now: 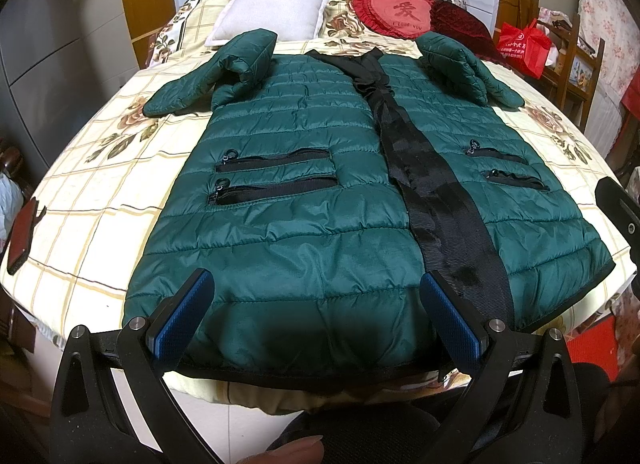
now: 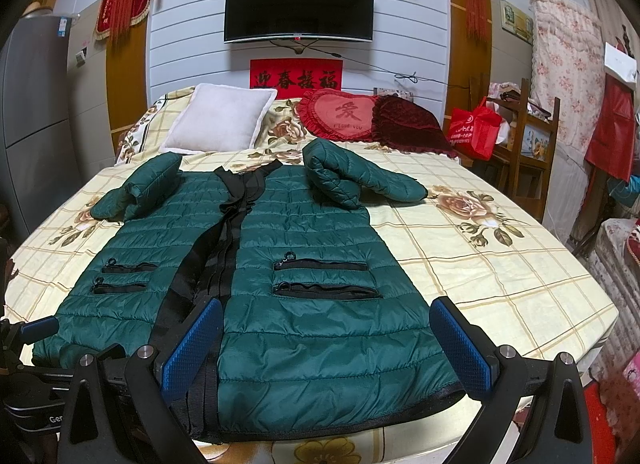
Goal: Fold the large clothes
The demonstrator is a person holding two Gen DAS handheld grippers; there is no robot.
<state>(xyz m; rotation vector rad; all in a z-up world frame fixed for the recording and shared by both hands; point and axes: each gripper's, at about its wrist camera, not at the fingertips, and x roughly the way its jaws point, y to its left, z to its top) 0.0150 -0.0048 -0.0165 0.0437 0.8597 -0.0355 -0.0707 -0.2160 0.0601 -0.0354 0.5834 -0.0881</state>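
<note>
A dark green quilted jacket (image 1: 304,200) with a black front placket lies flat, front up, on the bed, hem toward me, both sleeves bent near the shoulders. It also shows in the right wrist view (image 2: 312,328). My left gripper (image 1: 316,304) is open and empty, hovering over the hem's left half. My right gripper (image 2: 326,328) is open and empty, over the hem's right half. The left gripper's finger shows at the left edge of the right wrist view (image 2: 38,326).
The bed has a cream floral checked sheet (image 1: 100,184). A white pillow (image 1: 272,8), a red heart cushion (image 1: 396,12) and a dark red cushion (image 2: 408,122) lie at the head. A red bag (image 2: 474,130) and wooden rack stand right of the bed. A TV (image 2: 298,6) hangs on the wall.
</note>
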